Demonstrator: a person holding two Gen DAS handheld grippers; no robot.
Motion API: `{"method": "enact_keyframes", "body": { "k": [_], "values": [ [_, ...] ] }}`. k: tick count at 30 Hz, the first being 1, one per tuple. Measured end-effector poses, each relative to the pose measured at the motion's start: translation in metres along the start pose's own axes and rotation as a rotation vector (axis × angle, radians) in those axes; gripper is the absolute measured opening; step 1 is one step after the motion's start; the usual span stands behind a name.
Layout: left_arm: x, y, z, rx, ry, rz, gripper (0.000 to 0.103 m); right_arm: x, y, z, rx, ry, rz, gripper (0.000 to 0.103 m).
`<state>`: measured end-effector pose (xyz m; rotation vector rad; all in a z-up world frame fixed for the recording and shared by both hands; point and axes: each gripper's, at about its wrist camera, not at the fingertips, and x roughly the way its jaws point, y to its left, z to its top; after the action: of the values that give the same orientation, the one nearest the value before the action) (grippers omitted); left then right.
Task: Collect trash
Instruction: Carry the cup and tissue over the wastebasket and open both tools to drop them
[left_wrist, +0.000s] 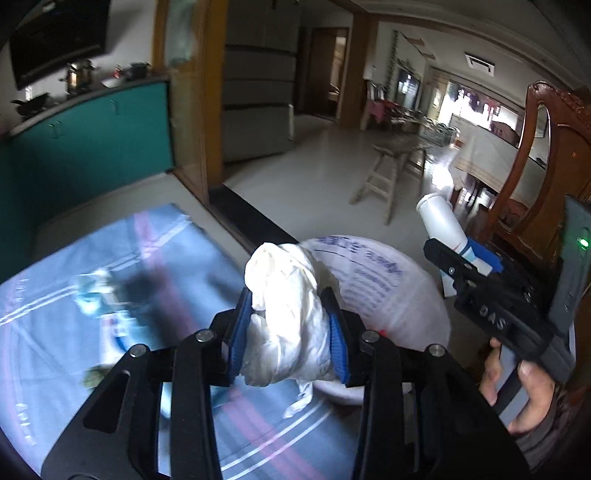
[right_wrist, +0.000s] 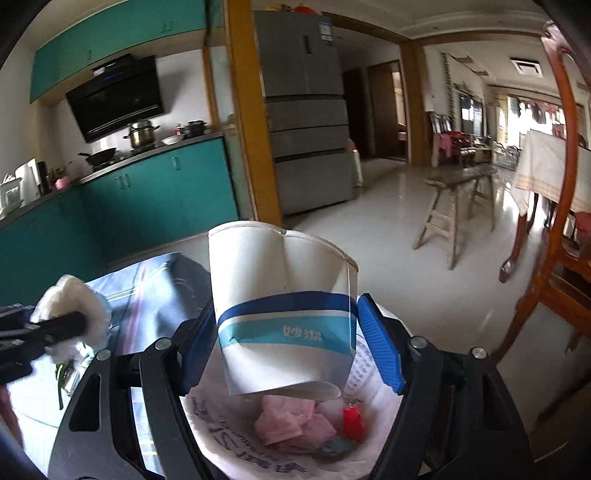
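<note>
**Both grippers carry trash over the lined bin**

The left gripper (left_wrist: 290, 328) is clamped on a wad of crumpled white tissue (left_wrist: 284, 295); its blue pads press into both sides of the wad, which bulges up and forward past the fingertips. Just beyond it sits the trash bin (left_wrist: 421, 295), lined with a white plastic bag printed with blue text. The wad hangs over the bin's near rim and the edge of the blue striped tablecloth (left_wrist: 55, 325). More scraps lie blurred on that cloth to the left.

The right gripper (right_wrist: 288, 339) is closed on a white paper cup (right_wrist: 280, 295) with a dark blue and a teal band. The cup is dented along its side, held tilted with its rim pointing up and away. Directly under it is the open bin (right_wrist: 207, 417), and inside lie pink crumpled pieces (right_wrist: 288, 424), a small red item (right_wrist: 352, 421) and something grey.

From the left wrist view, the right gripper (left_wrist: 476, 266) with the cup (left_wrist: 443, 225) appears at the right, a hand (left_wrist: 517, 387) gripping its handle. From the right wrist view, the left gripper (right_wrist: 85, 325) with its tissue (right_wrist: 70, 291) shows at the left edge.

Beyond stand teal kitchen cabinets (right_wrist: 166, 188), a grey fridge (right_wrist: 306, 122), a wooden stool (right_wrist: 454, 206) on a pale tiled floor, and a carved wooden chair (left_wrist: 546, 166) at the right.
</note>
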<state>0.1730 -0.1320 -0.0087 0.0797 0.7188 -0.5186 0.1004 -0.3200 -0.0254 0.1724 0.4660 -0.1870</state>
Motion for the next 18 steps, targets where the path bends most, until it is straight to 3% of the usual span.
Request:
{"method": "enact_keyframes", "body": {
  "k": [6,10,13,15,18],
  "values": [
    [0.057,-0.018,0.011,-0.057,0.078,-0.103,0.039,0.005,-0.028,-0.004,0.034,0.033,-0.062,0.073],
    [0.088,-0.028,0.008,-0.074,0.130,-0.125,0.044,0.008,-0.037,-0.005,0.057,0.053,-0.069,0.073],
    [0.095,-0.028,0.009,-0.099,0.139,-0.142,0.060,0.009,-0.036,-0.006,0.049,0.059,-0.065,0.073],
    [0.094,-0.025,0.010,-0.123,0.130,-0.142,0.081,0.010,-0.035,-0.008,0.041,0.068,-0.055,0.073],
    [0.080,-0.015,0.013,-0.125,0.112,-0.129,0.082,0.011,-0.028,-0.007,0.026,0.075,-0.040,0.073]
  ]
}}
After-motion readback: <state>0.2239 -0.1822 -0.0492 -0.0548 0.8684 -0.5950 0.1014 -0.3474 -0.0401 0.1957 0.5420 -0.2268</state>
